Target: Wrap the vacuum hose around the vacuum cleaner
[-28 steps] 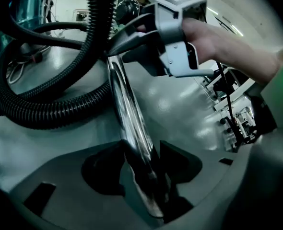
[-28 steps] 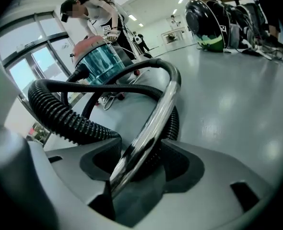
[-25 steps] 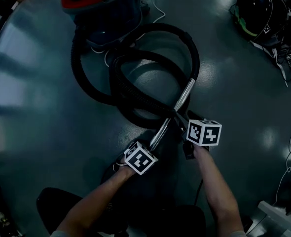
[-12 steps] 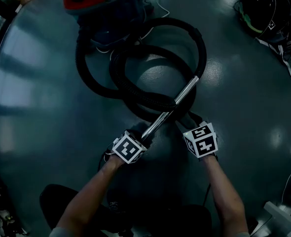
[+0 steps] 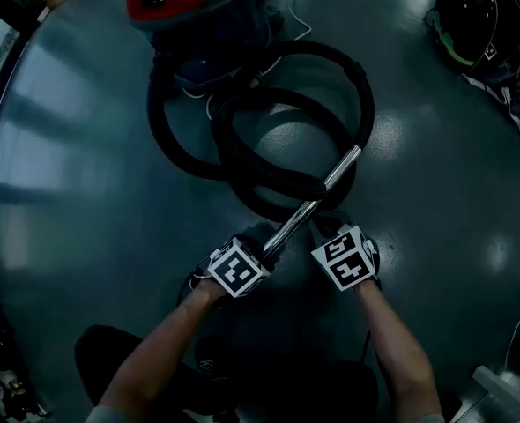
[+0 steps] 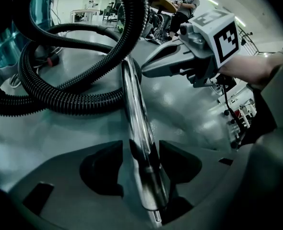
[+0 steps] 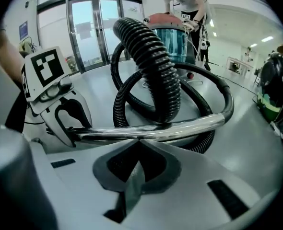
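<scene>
Chrome tube point(image 6: 134, 109) is clamped between the left gripper point(image 6: 142, 166) fingers, which are closed onto it near its lower end. It runs straight out past the tips. Right gripper point(image 7: 137, 145): fingers pressed together, nothing between them. The tube crosses sideways right at their tips, contact unclear. Black ribbed hose point(image 5: 363, 86) joins the tube's far end ahead of both sets of fingers and lies in overlapping loops on the grey floor point(image 5: 84, 192). One stretch arches up over the tube just beyond the right fingers. Vacuum cleaner point(image 5: 203, 7), red top and blue body, sits past the loops, well ahead of the fingertips. Hose lies beside it, not around it.
</scene>
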